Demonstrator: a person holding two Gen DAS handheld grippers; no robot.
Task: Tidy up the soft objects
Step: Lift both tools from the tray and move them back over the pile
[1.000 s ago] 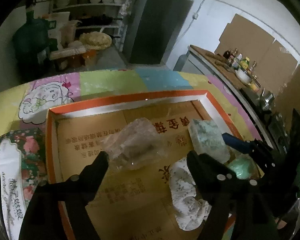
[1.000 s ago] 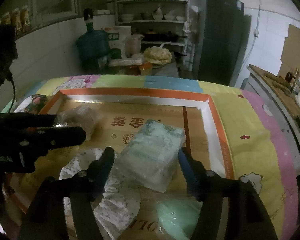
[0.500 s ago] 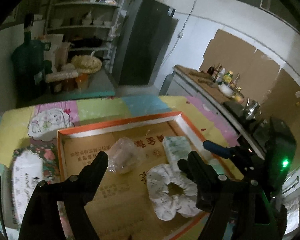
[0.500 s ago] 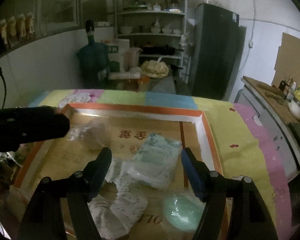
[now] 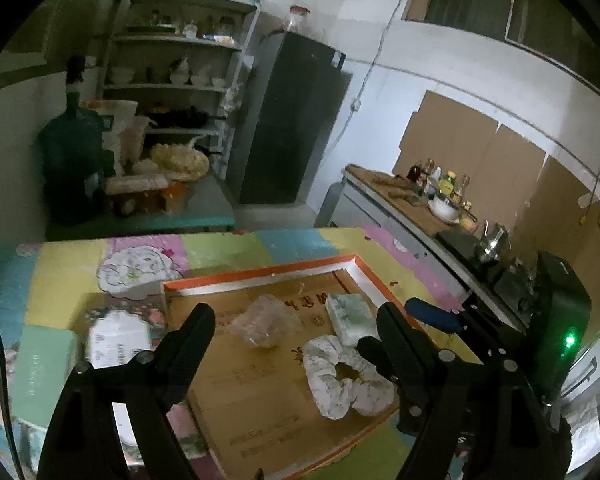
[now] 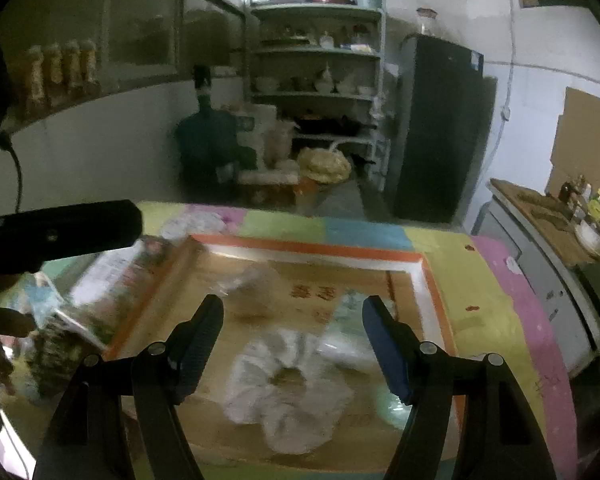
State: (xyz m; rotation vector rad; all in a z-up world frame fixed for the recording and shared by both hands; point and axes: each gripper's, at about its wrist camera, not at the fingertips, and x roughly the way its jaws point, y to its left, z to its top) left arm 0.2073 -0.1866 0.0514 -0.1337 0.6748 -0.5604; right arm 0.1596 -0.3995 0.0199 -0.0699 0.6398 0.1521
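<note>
Soft objects, a white scrunchie (image 5: 346, 378), a crumpled clear plastic bag (image 5: 265, 319) and a pale green tissue pack (image 5: 347, 313), lie loose in the cardboard tray (image 5: 260, 274) at lower centre, which suggests the sorting is largely done or paused. The left gripper (image 5: 296, 332) and right gripper (image 6: 293, 322) hang above them, jaws spread wide, holding and touching nothing. A floral packet (image 5: 118, 336) lies left of the tray.

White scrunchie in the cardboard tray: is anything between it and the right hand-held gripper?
Nothing visible. The white scrunchie lies exposed on the cardboard tray, below the open, empty right hand-held gripper. The wrapped pack and clear bag lie beyond it, not across the approach.
</note>
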